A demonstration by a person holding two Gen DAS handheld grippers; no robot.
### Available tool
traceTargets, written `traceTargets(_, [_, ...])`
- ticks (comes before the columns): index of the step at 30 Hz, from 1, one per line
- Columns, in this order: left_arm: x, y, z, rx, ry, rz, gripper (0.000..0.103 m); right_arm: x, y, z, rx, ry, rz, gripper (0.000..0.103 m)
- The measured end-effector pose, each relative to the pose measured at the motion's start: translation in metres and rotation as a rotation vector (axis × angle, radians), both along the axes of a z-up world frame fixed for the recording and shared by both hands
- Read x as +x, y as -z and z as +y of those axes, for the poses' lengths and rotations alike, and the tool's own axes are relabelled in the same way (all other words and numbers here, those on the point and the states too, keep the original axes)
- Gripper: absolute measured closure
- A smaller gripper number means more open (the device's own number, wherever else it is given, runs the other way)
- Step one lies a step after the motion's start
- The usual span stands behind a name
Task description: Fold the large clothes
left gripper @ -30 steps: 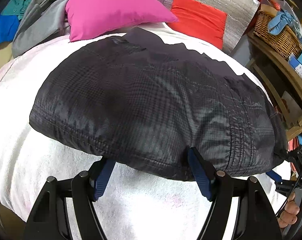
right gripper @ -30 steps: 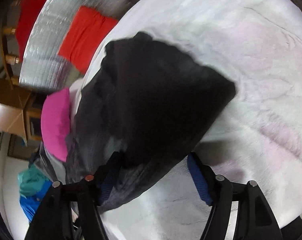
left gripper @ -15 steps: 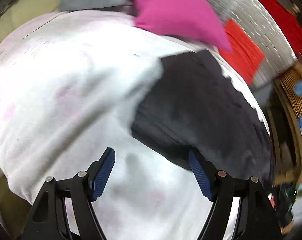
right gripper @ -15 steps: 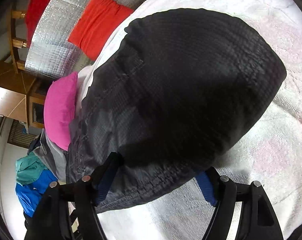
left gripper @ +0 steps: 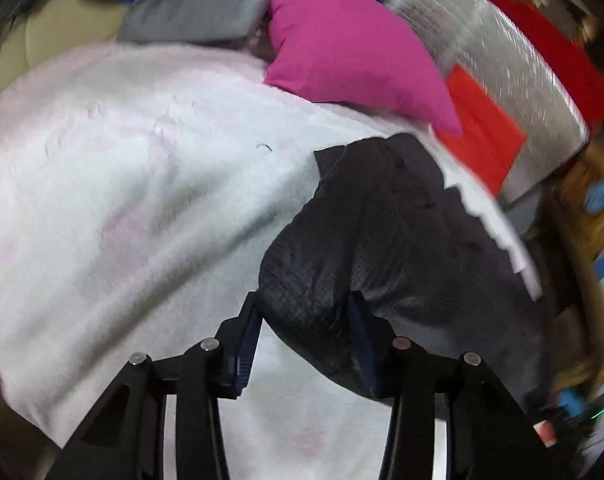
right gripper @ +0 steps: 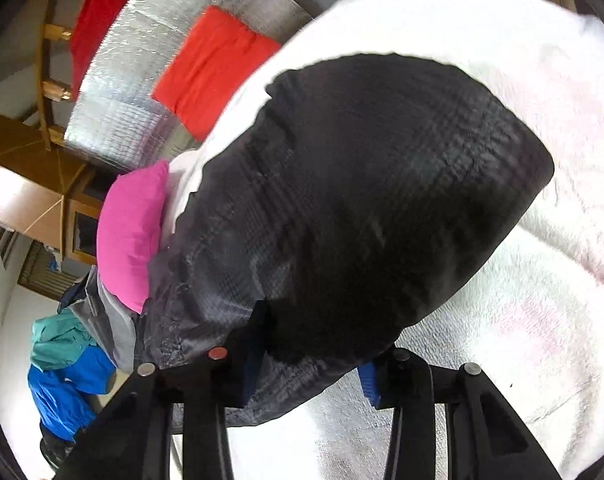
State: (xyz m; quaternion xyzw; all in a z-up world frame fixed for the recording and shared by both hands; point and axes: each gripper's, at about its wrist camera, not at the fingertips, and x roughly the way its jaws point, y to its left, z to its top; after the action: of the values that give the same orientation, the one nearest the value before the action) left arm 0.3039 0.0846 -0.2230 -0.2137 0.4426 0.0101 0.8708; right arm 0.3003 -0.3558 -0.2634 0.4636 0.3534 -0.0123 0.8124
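Observation:
A folded dark quilted jacket [left gripper: 402, 240] lies on a white fleece blanket [left gripper: 122, 200]. My left gripper [left gripper: 302, 332] has closed partway around the jacket's near left corner, with a bulge of cloth between the blue pads [left gripper: 248, 340]. In the right wrist view the jacket [right gripper: 362, 200] fills the middle. My right gripper [right gripper: 310, 360] has the jacket's near edge between its fingers, and the cloth covers most of the pads, so its grip is unclear.
A pink pillow [left gripper: 342, 48] and a red cushion [left gripper: 482, 136] lie at the bed's head against silver foil padding [left gripper: 502, 52]. Grey clothes [left gripper: 198, 12] and a blue garment [right gripper: 66, 392] are heaped beyond the pillow. Wooden shelves stand at the right.
The left gripper swung left, narrowed its jaws and now pinches the jacket's left corner. The right gripper moved closer, and the jacket now covers its pads.

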Motion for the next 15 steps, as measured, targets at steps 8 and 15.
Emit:
traceTargets(8, [0.001,0.005,0.005,0.022,0.000,0.037,0.047,-0.005,0.013,-0.019,0.101,-0.040,0.083,0.050])
traceTargets(15, [-0.020,-0.024,0.042,-0.010,-0.116,-0.067,0.045,-0.074,0.003,-0.106,0.132,0.228,-0.012,0.048])
